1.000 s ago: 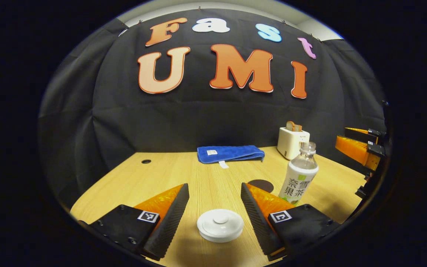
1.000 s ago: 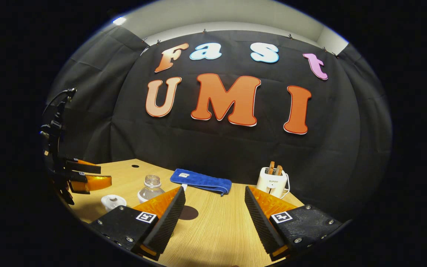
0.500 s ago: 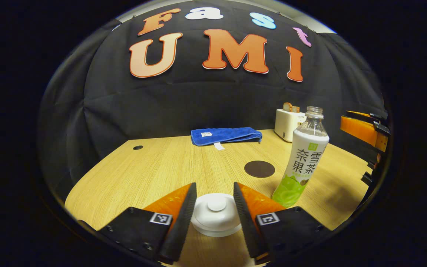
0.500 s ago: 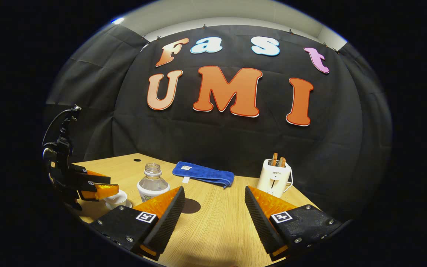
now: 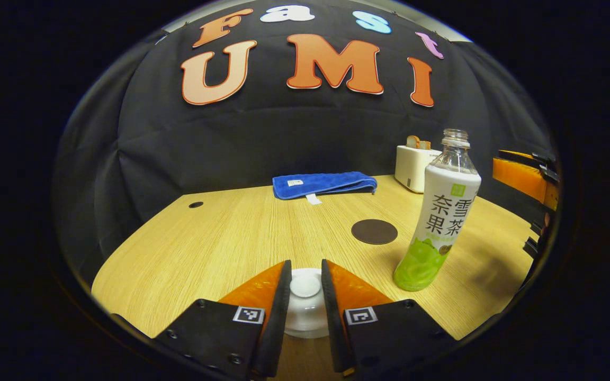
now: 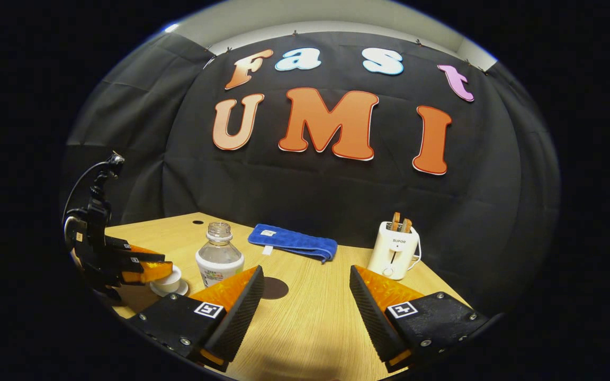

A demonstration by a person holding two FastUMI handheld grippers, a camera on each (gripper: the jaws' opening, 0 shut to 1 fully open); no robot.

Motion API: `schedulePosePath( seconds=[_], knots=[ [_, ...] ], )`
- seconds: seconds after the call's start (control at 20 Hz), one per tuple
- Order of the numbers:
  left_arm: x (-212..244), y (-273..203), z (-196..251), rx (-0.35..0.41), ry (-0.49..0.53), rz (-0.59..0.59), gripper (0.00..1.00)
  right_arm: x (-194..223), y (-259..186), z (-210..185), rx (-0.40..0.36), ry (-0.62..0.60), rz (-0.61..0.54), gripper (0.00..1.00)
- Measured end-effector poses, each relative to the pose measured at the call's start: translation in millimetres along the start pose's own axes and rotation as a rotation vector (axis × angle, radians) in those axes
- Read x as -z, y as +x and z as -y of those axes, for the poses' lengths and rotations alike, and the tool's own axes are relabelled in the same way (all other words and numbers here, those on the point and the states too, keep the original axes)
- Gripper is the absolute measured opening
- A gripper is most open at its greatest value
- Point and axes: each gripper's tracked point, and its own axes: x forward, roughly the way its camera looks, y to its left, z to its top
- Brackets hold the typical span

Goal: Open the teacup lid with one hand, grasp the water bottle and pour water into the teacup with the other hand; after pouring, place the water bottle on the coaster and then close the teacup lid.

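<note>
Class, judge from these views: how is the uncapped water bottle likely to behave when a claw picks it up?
The water bottle stands tall and narrow, so a sideways nudge would probably tip it. With its neck open, tilting may spill. Its glossy label looks smooth, so it might slip unless the right claw grips squarely.

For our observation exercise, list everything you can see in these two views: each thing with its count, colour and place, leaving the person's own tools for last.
table: one, light wood, under everything.
teacup: one, white, on a saucer near the table's front edge.
teacup lid: one, white, on the teacup, its knob between the left fingers.
water bottle: one, clear with white and green label, uncapped, upright beside the teacup.
coaster: one, dark brown, flat behind the bottle.
towel: one, blue, folded at the back.
toaster: one, white, toast in it, back corner.
left gripper: orange and black, fingers closed in around the lid knob.
right gripper: orange and black, fingers apart above the table.
</note>
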Motion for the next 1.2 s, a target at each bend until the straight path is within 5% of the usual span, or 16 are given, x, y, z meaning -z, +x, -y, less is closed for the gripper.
schedulePosePath(
  seconds=[0.05, 0.2, 1.2],
  knots=[
    [0.7, 5.3, -0.3, 0.004, -0.006, -0.005, 0.33, 0.6, 0.3, -1.7, -0.005, -0.001, -0.003, 0.96],
    [-2.7, -2.9, -3.3, -0.009, 0.001, 0.006, 0.31, 2.6, -0.4, -11.3, -0.037, 0.0, -0.009, 0.97],
    [-27.7, -34.9, -65.6, -0.167, -0.005, 0.105, 0.33, 58.6, 8.0, -96.4, -0.266, 0.023, -0.151, 0.94]
  ],
)
